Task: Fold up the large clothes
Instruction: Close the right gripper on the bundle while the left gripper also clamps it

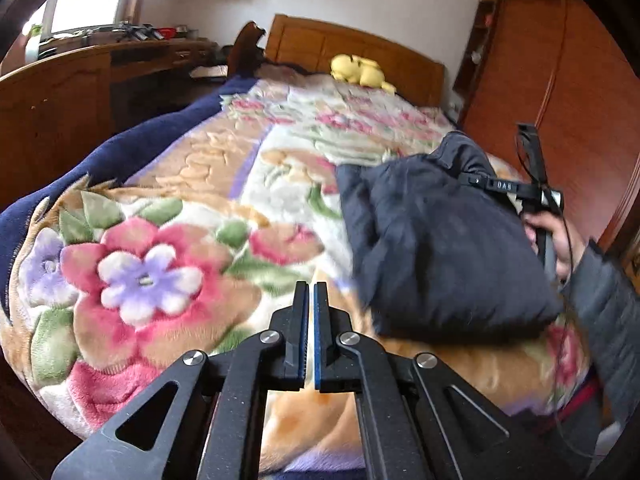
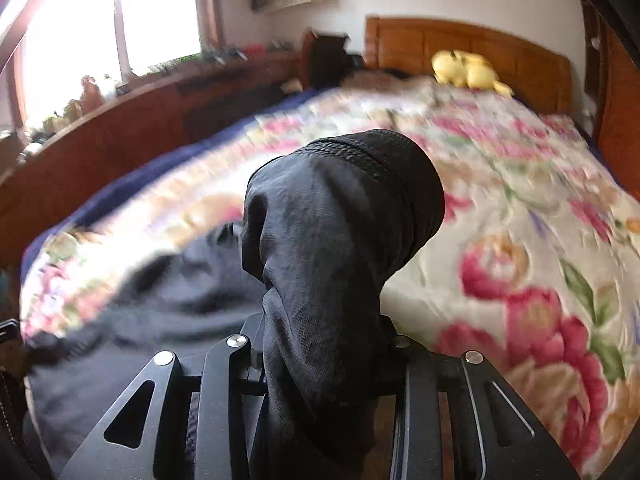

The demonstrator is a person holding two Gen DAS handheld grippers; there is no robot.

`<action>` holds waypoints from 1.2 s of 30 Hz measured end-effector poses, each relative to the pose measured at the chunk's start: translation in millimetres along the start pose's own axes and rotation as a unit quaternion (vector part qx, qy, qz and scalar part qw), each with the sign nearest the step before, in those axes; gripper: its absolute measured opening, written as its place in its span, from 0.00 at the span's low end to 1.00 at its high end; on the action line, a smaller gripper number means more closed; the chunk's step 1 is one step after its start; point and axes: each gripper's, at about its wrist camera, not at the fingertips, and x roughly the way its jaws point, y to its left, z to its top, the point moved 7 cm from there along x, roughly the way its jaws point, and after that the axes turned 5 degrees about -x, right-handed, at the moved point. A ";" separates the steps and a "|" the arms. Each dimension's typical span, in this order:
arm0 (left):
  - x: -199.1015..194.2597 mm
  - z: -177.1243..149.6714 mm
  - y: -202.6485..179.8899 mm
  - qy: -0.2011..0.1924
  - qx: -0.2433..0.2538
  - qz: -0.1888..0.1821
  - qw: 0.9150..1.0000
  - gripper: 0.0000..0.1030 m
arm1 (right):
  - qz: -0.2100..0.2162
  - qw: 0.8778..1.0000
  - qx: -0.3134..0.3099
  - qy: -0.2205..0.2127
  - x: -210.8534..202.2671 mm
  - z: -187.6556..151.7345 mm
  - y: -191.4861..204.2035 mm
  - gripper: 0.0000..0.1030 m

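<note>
A dark navy padded garment lies in a folded bundle on the flowered blanket, at the right of the left wrist view. My left gripper is shut with nothing in it, just left of the bundle's near corner. In the right wrist view a bunched fold of the garment stands up between the jaws of my right gripper, which is shut on it. The cloth hides the fingertips. The rest of the garment spreads out at lower left. A hand holds the right gripper at the bundle's far right edge.
The blanket covers a bed with a wooden headboard. A yellow plush toy lies by the headboard. A long wooden desk runs along the left, and a wooden wardrobe stands on the right.
</note>
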 end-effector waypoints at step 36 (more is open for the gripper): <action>15.4 -3.6 -44.1 0.015 0.006 -0.074 0.997 0.06 | 0.002 0.999 -0.019 -0.033 -26.8 8.5 13.0 0.31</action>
